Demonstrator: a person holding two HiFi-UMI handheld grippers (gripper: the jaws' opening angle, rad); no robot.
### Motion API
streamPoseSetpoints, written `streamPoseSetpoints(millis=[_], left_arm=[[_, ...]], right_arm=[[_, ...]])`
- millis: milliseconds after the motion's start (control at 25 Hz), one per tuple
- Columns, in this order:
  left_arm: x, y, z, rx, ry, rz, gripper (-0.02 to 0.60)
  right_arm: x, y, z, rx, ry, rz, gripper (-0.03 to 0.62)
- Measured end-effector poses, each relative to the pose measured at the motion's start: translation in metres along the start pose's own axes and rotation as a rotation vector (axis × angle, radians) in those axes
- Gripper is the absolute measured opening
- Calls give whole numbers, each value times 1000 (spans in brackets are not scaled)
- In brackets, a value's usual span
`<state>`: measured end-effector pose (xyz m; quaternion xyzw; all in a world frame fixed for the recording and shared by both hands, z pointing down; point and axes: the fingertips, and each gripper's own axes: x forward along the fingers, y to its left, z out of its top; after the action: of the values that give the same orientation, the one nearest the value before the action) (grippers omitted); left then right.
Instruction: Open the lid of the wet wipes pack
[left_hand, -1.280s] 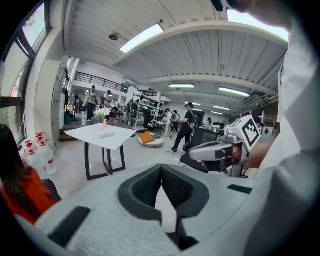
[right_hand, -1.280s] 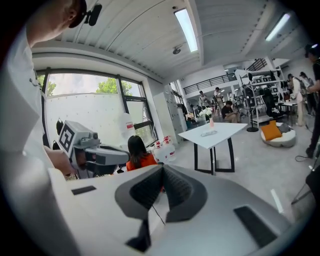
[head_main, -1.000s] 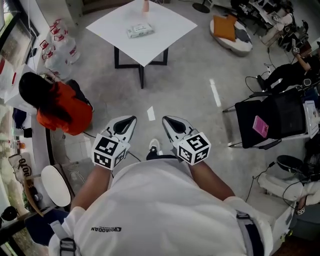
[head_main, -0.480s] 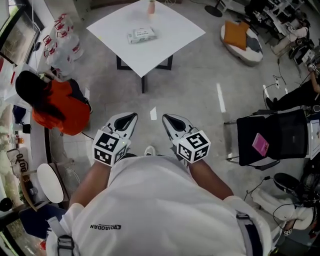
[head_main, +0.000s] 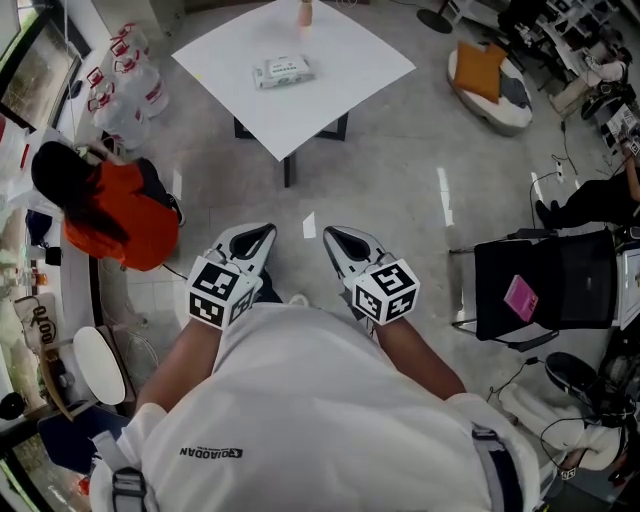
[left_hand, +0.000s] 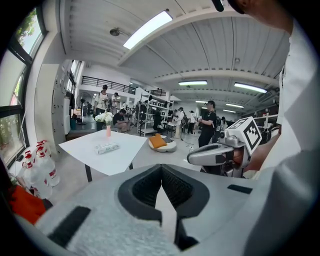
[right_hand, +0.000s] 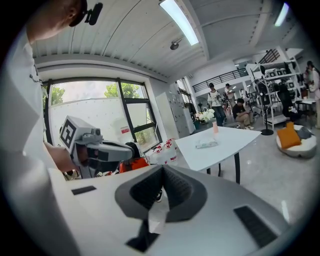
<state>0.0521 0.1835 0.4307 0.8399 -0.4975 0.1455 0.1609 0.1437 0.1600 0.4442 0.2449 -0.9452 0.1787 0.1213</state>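
Observation:
The wet wipes pack (head_main: 283, 70) lies flat on a white square table (head_main: 350, 75) several steps ahead of me; its lid looks closed. The pack also shows small in the left gripper view (left_hand: 107, 147) and in the right gripper view (right_hand: 206, 144). My left gripper (head_main: 260, 234) and right gripper (head_main: 334, 236) are held side by side close to my chest, far short of the table. Both point forward with jaws shut and nothing between them. A pink vase (head_main: 304, 13) stands at the table's far corner.
A person in an orange top (head_main: 112, 212) crouches at the left by packs of water bottles (head_main: 125, 85). A black chair (head_main: 545, 280) stands at the right, with an orange cushion (head_main: 480, 82) beyond it. A round white stool (head_main: 100, 365) is at my left.
The view has shifted a little toward the table, which now sits slightly lower in the head view. Both grippers keep the same place before my chest, still shut.

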Motion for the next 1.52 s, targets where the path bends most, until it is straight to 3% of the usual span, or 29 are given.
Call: streamPoseSetpoints(millis=[560,1200,1520], left_arm=[[50,73,19,-23,-2,-30,9],[130,262,101,38,-29,-79,9],[174,332,114,70,0,-140,9]], right_arm=[[66,-42,23,-16,43,-21,6],[227,-122,126,-24,55,-114,6],[287,-166,158,22,6,-207,6]])
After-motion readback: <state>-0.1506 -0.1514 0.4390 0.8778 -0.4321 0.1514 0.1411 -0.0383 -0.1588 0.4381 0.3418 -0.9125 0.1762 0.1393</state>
